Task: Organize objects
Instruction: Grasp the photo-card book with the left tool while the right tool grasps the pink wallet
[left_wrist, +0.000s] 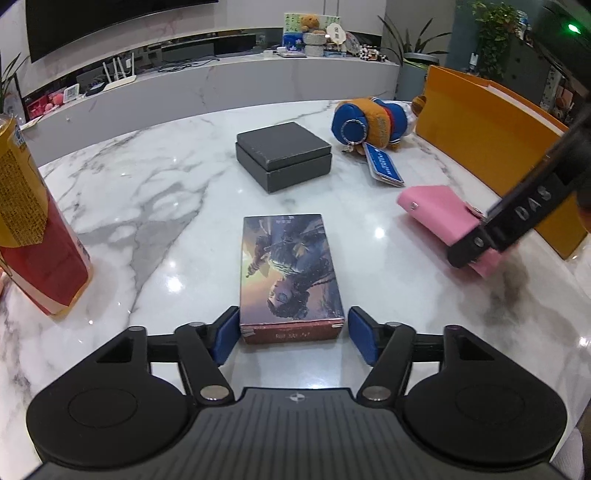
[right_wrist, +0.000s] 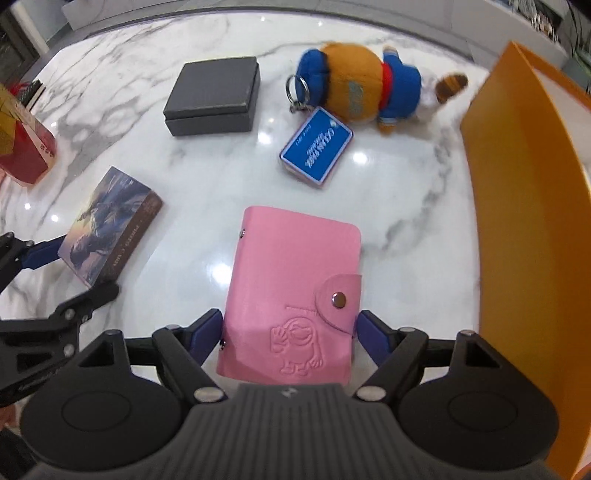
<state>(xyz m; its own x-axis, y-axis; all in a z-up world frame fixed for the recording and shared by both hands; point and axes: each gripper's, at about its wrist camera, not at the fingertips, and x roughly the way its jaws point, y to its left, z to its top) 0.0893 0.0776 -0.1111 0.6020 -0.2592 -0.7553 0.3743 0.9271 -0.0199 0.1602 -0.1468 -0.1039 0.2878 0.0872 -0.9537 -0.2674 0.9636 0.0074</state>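
Left wrist view: left hand-held gripper (left_wrist: 291, 334) straddled the illustrated rectangular card box (left_wrist: 290, 273), pads not touching; right hand-held gripper (right_wrist: 290, 332) likewise flanked the pink leather snap wallet (right_wrist: 291, 295) on the marble surface (left_wrist: 147, 192).

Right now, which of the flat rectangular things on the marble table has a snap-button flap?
The pink leather card wallet between the right hand-held gripper's fingers; the picture-printed card box and dark grey lidded box have none.

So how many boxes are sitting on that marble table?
3. A dark grey lidded box towards the far side, a picture-printed box between the left gripper's fingers, and a big orange box along the right edge. More could lie outside both views.
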